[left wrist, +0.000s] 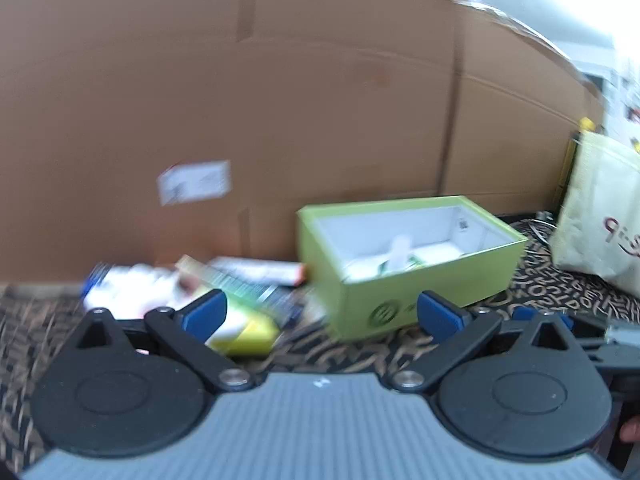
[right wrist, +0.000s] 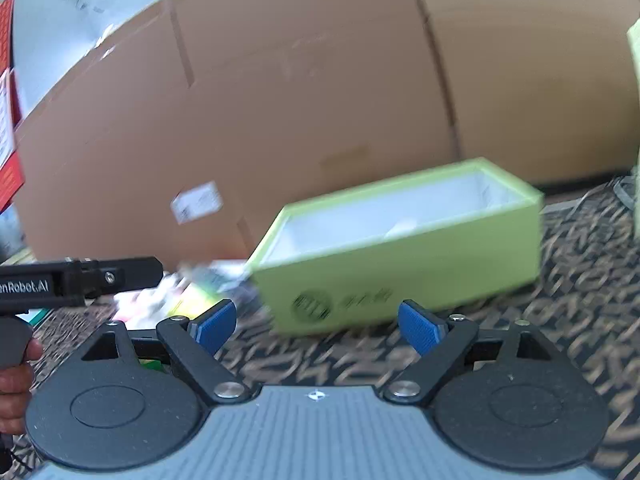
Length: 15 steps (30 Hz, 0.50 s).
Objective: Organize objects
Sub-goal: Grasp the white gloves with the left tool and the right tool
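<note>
Between picks right now. Both my grippers are empty. My left gripper (left wrist: 320,314) has its jaws spread wide, nothing between the blue pads. My right gripper (right wrist: 318,328) is spread wide too, also holding nothing.

Target container is the green box (left wrist: 404,276). It sits on the patterned cloth (left wrist: 360,354), lid off, close against the big cardboard carton (left wrist: 280,100) behind it. From the right wrist view the same green box (right wrist: 400,256) is just ahead of my right pads, slightly right of centre.

The box has lime-green outer walls, a white lining and a round logo on the near short face. Some items are already inside, white and pale green, too blurred to name. The walls look like rigid card, so I judge it should take drops without tipping.

Loose pile (left wrist: 192,292) lies to the left of the box, at the foot of the carton: a yellow-ended packet, a long flat pack with an orange end, some white wrappers. Blur is heavy, so I can't separate them cleanly.

A cream bag (left wrist: 600,208) stands to the right of the box, apart from it.

Next move, my guess: left gripper goes to the pile, picks the nearest piece (the yellow one), closes across its narrow side, then carries it over the box rim. The right gripper could steady the box if it slides.
</note>
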Each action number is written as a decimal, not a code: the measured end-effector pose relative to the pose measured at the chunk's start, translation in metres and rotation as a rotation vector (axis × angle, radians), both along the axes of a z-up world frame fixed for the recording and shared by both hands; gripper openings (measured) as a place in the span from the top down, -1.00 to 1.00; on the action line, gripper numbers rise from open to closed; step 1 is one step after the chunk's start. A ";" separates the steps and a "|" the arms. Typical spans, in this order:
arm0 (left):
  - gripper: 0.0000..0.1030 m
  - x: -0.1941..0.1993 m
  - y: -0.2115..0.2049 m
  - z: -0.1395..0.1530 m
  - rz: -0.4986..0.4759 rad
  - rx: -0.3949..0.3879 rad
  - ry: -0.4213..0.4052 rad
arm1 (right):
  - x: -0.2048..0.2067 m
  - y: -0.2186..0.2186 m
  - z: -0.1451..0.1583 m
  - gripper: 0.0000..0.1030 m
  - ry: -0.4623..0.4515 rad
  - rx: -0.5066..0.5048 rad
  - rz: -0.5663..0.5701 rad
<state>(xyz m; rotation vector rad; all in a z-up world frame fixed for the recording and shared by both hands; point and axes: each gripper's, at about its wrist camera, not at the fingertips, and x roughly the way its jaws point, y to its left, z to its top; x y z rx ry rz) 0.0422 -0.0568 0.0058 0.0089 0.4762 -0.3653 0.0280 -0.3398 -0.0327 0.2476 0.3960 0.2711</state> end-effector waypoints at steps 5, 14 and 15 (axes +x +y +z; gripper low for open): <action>-1.00 -0.009 0.054 -0.018 0.130 -0.050 0.070 | -0.005 0.034 -0.016 -0.78 0.051 -0.024 0.080; -1.00 -0.005 0.114 -0.047 0.270 -0.085 0.170 | -0.002 0.074 -0.021 -0.78 0.073 -0.064 0.175; -1.00 -0.004 0.117 -0.047 0.271 -0.093 0.172 | 0.000 0.078 -0.021 -0.78 0.074 -0.072 0.183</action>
